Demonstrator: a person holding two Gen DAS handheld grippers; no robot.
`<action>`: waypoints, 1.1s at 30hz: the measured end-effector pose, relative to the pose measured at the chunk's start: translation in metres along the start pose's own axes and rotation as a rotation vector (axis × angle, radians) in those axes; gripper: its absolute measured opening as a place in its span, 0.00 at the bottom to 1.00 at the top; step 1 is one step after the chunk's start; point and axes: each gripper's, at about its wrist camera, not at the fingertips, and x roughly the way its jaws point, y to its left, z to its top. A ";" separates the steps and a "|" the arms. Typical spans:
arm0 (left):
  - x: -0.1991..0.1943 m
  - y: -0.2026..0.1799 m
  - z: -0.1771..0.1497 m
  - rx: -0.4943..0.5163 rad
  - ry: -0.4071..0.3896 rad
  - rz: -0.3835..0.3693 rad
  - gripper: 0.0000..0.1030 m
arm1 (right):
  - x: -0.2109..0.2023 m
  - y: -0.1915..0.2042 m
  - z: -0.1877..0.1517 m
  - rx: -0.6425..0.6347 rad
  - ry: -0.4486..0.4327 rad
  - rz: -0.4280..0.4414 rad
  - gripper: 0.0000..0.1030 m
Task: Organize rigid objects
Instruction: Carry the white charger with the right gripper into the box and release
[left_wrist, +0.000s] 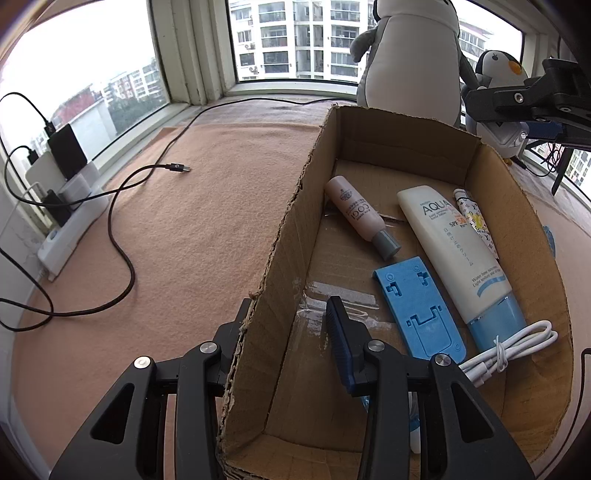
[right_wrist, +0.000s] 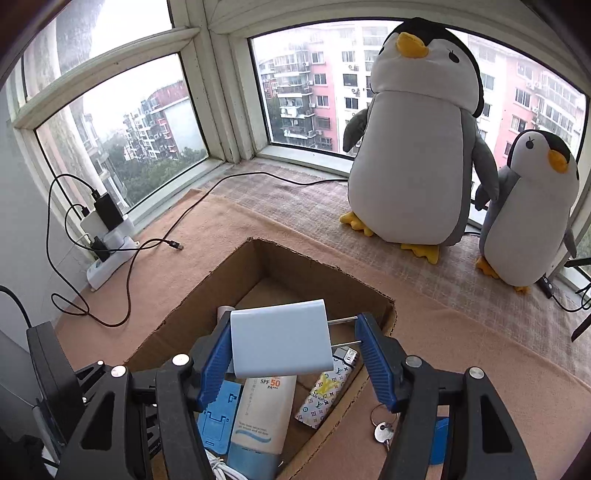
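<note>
A cardboard box (left_wrist: 295, 229) (right_wrist: 173, 325) holds a pink tube (left_wrist: 360, 216), a white sunscreen tube (left_wrist: 454, 254) (right_wrist: 264, 410), a blue plastic stand (left_wrist: 417, 306) (right_wrist: 218, 417), a patterned lighter (left_wrist: 474, 221) (right_wrist: 327, 391) and a coiled white cable (left_wrist: 513, 347). My left gripper (left_wrist: 288, 321) straddles the box's left wall, one finger outside, one inside. My right gripper (right_wrist: 291, 343) holds a white power adapter (right_wrist: 279, 338) by its prongs above the box; it shows in the left wrist view (left_wrist: 524, 107).
Two plush penguins (right_wrist: 413, 147) (right_wrist: 532, 210) stand by the window. A power strip with chargers (right_wrist: 107, 243) and a black cable (left_wrist: 122, 206) lie at the left. Keys (right_wrist: 382, 428) and a blue item (right_wrist: 439, 439) lie on the orange mat right of the box.
</note>
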 end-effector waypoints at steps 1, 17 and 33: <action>0.000 0.000 0.000 0.000 0.000 0.000 0.38 | 0.005 -0.001 0.001 0.008 0.009 0.003 0.59; 0.000 -0.003 -0.001 -0.002 0.000 -0.002 0.38 | 0.049 -0.004 0.008 0.040 0.088 0.020 0.59; 0.000 -0.002 0.000 -0.003 0.000 -0.003 0.38 | 0.050 -0.003 0.008 0.022 0.102 0.007 0.62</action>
